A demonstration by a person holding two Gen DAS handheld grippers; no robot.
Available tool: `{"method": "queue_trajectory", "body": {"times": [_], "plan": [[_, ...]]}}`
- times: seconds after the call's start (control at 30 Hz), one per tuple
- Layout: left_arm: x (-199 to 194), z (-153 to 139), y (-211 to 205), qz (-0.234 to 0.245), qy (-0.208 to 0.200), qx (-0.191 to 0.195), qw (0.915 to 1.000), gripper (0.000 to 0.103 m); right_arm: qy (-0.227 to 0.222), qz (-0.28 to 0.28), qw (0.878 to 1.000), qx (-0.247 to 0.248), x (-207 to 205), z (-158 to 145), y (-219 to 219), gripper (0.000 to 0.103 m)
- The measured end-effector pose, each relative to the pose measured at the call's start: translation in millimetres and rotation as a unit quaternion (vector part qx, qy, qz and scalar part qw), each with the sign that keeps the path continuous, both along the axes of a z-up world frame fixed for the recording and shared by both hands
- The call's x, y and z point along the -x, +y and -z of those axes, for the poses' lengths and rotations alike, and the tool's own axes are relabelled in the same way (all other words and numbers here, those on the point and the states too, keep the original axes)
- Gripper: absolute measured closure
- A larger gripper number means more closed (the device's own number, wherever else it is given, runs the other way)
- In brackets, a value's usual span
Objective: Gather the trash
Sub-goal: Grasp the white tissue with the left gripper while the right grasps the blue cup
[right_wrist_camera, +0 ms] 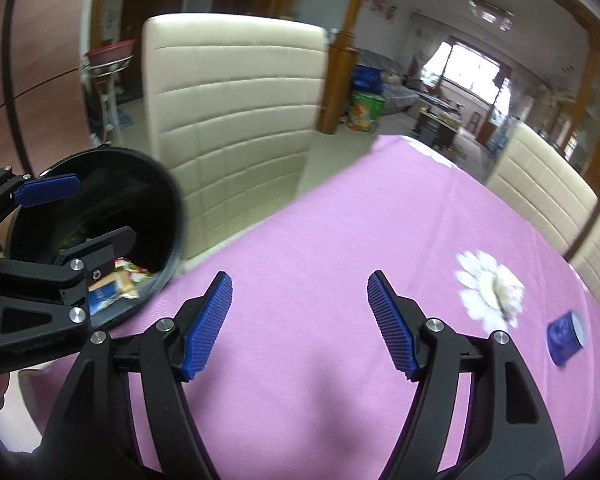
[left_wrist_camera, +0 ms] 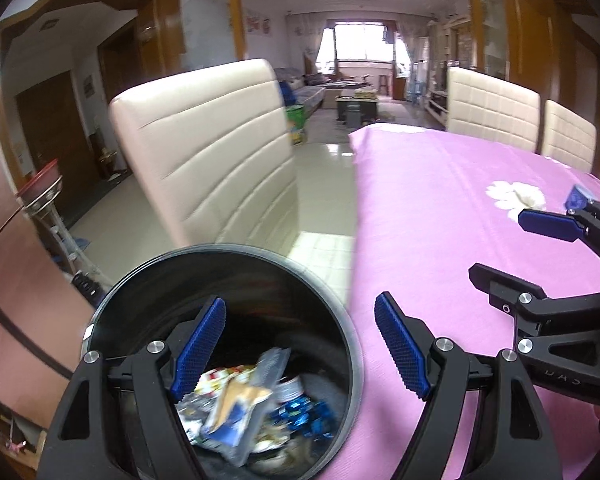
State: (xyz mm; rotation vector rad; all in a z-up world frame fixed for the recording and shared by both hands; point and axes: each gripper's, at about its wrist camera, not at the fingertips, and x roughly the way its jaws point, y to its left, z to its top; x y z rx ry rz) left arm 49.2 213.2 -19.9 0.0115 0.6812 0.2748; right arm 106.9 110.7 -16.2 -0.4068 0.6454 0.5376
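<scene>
A black round trash bin (left_wrist_camera: 220,246) stands beside the left edge of the pink-clothed table (left_wrist_camera: 420,200). Several wrappers (left_wrist_camera: 236,400) lie in it. My left gripper (left_wrist_camera: 300,305) hangs open over the bin's right side with nothing between its blue pads. My right gripper (right_wrist_camera: 299,284) stands open and empty above bare cloth, just right of the bin (right_wrist_camera: 180,208). Each gripper shows in the other's view: the right one (left_wrist_camera: 512,252) and the left one (right_wrist_camera: 88,212). A small blue can-like piece (right_wrist_camera: 566,338) lies on the cloth at the far right, and a pale scrap (right_wrist_camera: 494,286) sits on a white flower print.
A cream padded chair (left_wrist_camera: 204,152) stands close behind the bin at the table's left side. Two more cream chairs (left_wrist_camera: 492,108) line the far edge. Tiled floor (left_wrist_camera: 324,160) runs beyond toward a living room. A metal stand with a red bowl (right_wrist_camera: 108,56) is at the left.
</scene>
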Motion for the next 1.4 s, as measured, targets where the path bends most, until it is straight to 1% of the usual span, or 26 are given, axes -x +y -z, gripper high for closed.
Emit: {"method": "queue_trajectory", "body": {"times": [0.2, 0.4, 0.57, 0.73, 0.93, 1.07, 1.3, 1.4], "plan": [[-36.5, -8.1, -47.9, 0.061, -0.015, -0.005, 0.998, 0.028, 0.004, 0.068, 0.998, -0.007, -32.5, 1.4, -59.6, 0.032], [-76.5, -11.0, -99.2, 0.115, -0.024, 0.003, 0.9931, 0.028, 0.005, 0.153, 0.988, -0.009, -63.6, 5.9, -133.5, 0.032], [-107.8, -2.9, -139.6, 0.148, -0.01, 0.024, 0.9886, 0.028, 0.005, 0.206, 0.979, -0.006, -87.8, 9.0, -185.3, 0.032], [-138.7, 5.6, -174.9, 0.166, 0.012, 0.029, 0.9856, 0.028, 0.009, 0.247, 0.969, -0.009, -107.1, 12.9, -231.4, 0.032], [-168.8, 8.8, -213.1, 0.186, 0.02, 0.016, 0.9822, 0.028, 0.016, 0.275, 0.961, -0.018, -120.0, 14.1, -260.7, 0.032], [-182.8, 11.0, -232.0, 0.201, 0.02, 0.009, 0.9794, 0.028, 0.016, 0.285, 0.958, -0.015, -131.2, 17.6, -272.9, 0.032], [-214.4, 21.8, -253.7, 0.223, 0.034, 0.015, 0.9741, 0.028, 0.027, 0.304, 0.952, -0.034, -154.9, 22.4, -292.5, 0.032], [-229.4, 24.3, -259.3, 0.23, 0.041, 0.032, 0.9718, 0.028, 0.033, 0.312, 0.949, -0.034, -166.8, 24.2, -296.8, 0.032]]}}
